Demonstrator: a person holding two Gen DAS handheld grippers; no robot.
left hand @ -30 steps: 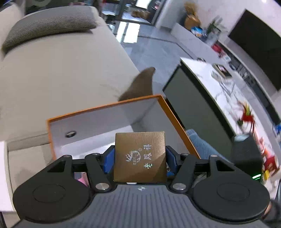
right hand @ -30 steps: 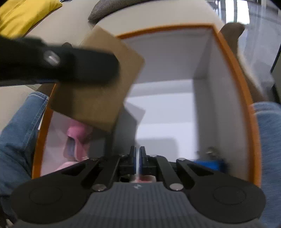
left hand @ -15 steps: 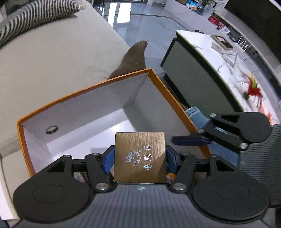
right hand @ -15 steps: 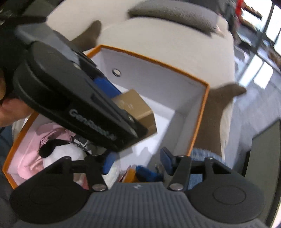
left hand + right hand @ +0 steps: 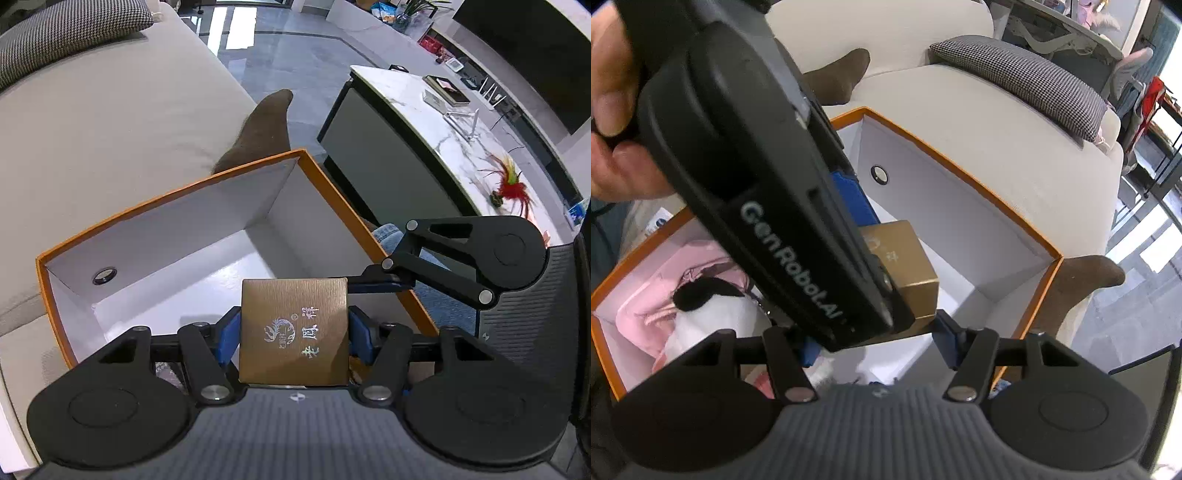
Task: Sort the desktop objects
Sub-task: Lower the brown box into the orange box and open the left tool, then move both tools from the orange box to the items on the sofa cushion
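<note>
My left gripper point(image 5: 293, 334) is shut on a small gold-brown box point(image 5: 293, 334) with silver lettering and holds it above the open orange storage box point(image 5: 177, 192) with white walls. In the right wrist view the gold box point(image 5: 908, 266) shows gripped under the left gripper's black body point(image 5: 768, 192). My right gripper point(image 5: 877, 350) is open and empty, its blue pads spread just beneath the left gripper; it also shows at the right of the left wrist view point(image 5: 373, 284). A pink cloth point(image 5: 665, 280) and a black-and-white plush point(image 5: 713, 306) lie in the orange box's near end.
The orange box rests on a beige sofa point(image 5: 110, 122) with a houndstooth cushion point(image 5: 70, 33). A person's socked foot point(image 5: 258, 133) lies beside the box. A marble-topped coffee table point(image 5: 454, 147) with a red feather toy point(image 5: 506, 184) stands to the right.
My right gripper went from shut inside the box to open, pulled back and now sits under the left gripper. My left gripper, still holding the gold box, tilted down over the box.
</note>
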